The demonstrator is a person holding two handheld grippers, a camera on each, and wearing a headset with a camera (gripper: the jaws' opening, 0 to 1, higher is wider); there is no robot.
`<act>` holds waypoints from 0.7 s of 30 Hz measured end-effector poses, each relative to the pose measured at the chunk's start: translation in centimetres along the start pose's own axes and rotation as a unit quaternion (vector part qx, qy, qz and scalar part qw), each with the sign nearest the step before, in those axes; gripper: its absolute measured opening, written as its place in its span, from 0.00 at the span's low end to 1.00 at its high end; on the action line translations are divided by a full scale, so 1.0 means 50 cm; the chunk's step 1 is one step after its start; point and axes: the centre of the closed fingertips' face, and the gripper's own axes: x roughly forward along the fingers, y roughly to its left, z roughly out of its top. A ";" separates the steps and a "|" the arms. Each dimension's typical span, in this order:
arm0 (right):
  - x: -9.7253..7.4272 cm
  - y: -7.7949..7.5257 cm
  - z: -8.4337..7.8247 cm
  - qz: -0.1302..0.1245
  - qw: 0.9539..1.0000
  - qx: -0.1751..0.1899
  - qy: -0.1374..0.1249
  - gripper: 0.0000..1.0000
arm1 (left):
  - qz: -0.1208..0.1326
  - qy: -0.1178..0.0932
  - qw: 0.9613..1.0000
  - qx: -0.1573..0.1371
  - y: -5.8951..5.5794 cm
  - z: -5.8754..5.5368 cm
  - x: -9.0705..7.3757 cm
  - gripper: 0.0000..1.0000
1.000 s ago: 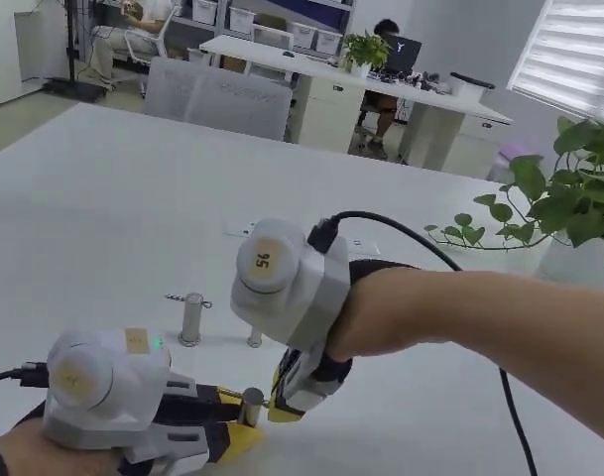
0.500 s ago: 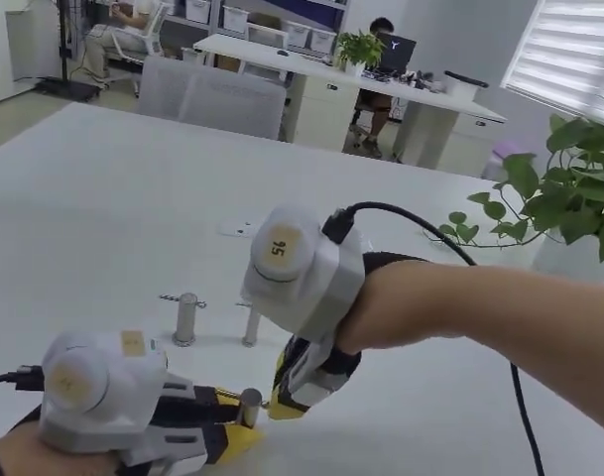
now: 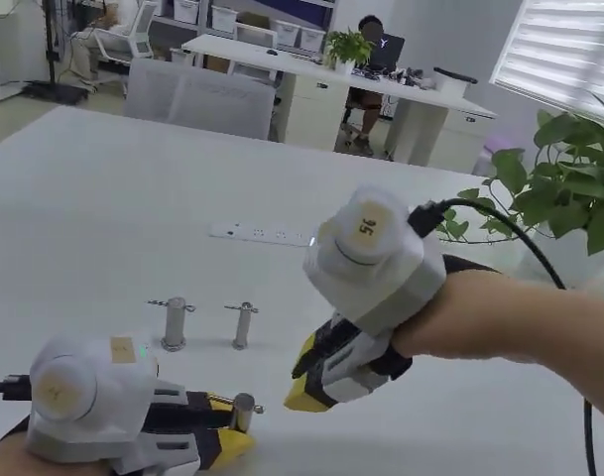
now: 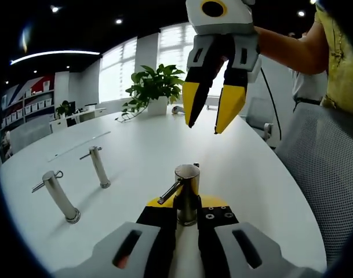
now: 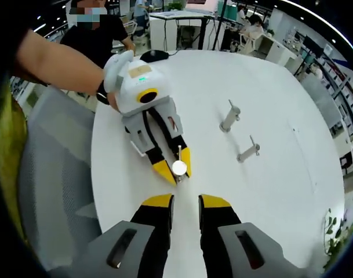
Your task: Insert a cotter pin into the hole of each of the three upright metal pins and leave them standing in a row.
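Observation:
My left gripper [image 3: 234, 434] rests low at the table's front left, shut on an upright metal pin [image 3: 244, 409]. A cotter pin [image 4: 170, 191] sticks through that pin's [image 4: 186, 188] head, just above the left gripper [image 4: 186, 213]. Raised right of it, my right gripper [image 3: 306, 382] is open and holds nothing; its yellow fingertips [image 4: 228, 107] hang above the held pin. Two other metal pins [image 3: 173, 324] [image 3: 241, 325] stand side by side behind, each with a cotter pin through its top. From the right gripper [image 5: 186, 202], the held pin [image 5: 179, 167] lies just ahead.
A white power strip [image 3: 262, 235] lies further back on the white table [image 3: 103, 198]. A potted plant [image 3: 569, 188] stands at the right edge. Chairs, desks and seated people are beyond the table's far end.
My right gripper has drawn back from the held pin, up and to the right, with its fingers apart. The cotter pin stays in the pin. The left gripper has kept still.

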 end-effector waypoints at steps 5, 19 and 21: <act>-0.030 -0.014 -0.017 -0.016 0.999 0.029 -0.024 0.19 | 0.006 -0.017 1.000 -0.015 0.013 0.029 0.005 0.10; -0.099 -0.046 -0.082 -0.054 0.991 0.089 -0.079 0.19 | 0.007 -0.028 1.000 -0.008 0.053 0.109 0.075 0.10; -0.103 -0.049 -0.094 -0.056 0.990 0.099 -0.086 0.19 | 0.008 -0.030 0.999 -0.009 0.061 0.121 0.091 0.10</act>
